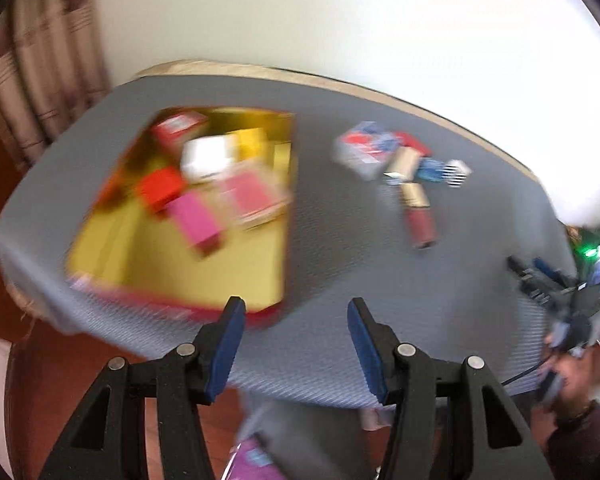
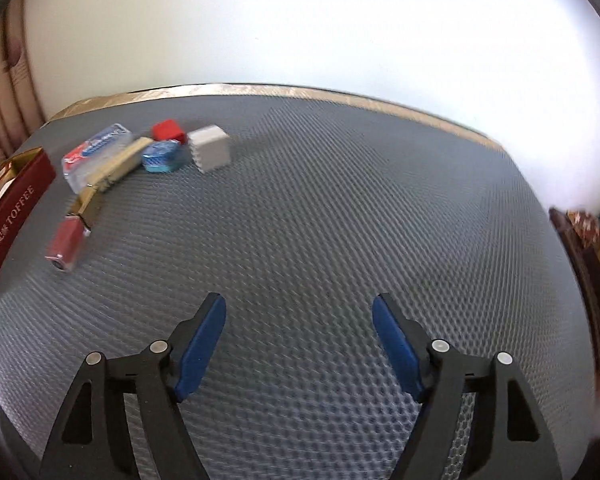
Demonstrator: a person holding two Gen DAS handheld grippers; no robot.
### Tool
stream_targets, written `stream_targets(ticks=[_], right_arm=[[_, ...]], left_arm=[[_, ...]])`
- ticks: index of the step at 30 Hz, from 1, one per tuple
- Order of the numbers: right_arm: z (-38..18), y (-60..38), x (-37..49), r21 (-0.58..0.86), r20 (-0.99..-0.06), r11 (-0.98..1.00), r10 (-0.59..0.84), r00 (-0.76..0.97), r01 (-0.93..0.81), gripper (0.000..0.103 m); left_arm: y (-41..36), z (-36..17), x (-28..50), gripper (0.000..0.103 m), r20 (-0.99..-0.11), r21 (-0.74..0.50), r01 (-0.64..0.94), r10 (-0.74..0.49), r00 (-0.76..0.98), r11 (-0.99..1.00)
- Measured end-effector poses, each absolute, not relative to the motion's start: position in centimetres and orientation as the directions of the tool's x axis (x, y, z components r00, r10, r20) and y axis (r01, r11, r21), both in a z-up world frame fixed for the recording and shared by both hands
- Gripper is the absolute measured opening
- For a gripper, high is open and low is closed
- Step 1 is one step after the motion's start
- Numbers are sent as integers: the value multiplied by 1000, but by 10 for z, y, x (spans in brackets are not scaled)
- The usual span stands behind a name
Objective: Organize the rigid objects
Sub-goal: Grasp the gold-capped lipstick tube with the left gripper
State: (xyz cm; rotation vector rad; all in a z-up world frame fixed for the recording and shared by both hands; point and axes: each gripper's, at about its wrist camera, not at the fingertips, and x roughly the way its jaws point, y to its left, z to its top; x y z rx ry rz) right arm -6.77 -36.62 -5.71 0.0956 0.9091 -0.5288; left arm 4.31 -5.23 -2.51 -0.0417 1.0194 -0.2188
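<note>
A toffee box point(image 1: 204, 264) with a gold inside and dark red wall point(image 2: 12, 220) sits on the left of the mat, holding several small red, pink and white boxes. To its right lies a loose cluster: a clear case point(image 2: 96, 152) printed red and blue, a gold box point(image 2: 116, 168), a blue tin point(image 2: 162, 156), a red box point(image 2: 168, 130), a white-grey box point(image 2: 212, 148) and a dark red tube point(image 2: 66, 244) with a gold cap. My left gripper point(image 1: 296, 306) hangs open by the toffee box's near corner, nothing between its fingers. My right gripper point(image 2: 298, 300) is open over bare mat, well right of the cluster.
A grey mesh mat point(image 2: 320, 208) covers the table, whose tan edge runs along a white wall. A curtain point(image 1: 48, 80) hangs at the far left. Wooden floor shows below the table's near edge. A dark shelf point(image 2: 588, 248) stands at the right.
</note>
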Motion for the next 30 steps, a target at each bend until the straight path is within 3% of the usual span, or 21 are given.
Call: stream_targets(ticks=[4, 9, 18, 28, 29, 30], right_arm=[[-58, -378, -79, -53, -774, 876, -339, 535, 479, 83], [-59, -382, -79, -15, -779, 890, -296, 553, 456, 83], [-53, -391, -91, 114, -760, 895, -201, 618, 431, 85], [-57, -390, -80, 135, -760, 904, -168, 628, 406, 87], [-57, -390, -79, 136, -761, 904, -167, 627, 405, 88], [-57, -390, -79, 135, -762, 904, -166, 626, 405, 88]], left_arm=[[-103, -29, 79, 54, -856, -162, 235, -255, 450, 958], [-158, -46, 130, 54, -887, -142, 275, -246, 391, 951], [-185, -74, 180, 54, -925, -146, 236, -218, 312, 961], [-203, -95, 184, 54, -939, -76, 255, -155, 306, 964], [-204, -95, 180, 50, -936, -62, 264, -148, 320, 963], [-204, -95, 178, 27, -930, -54, 268, -147, 337, 962]])
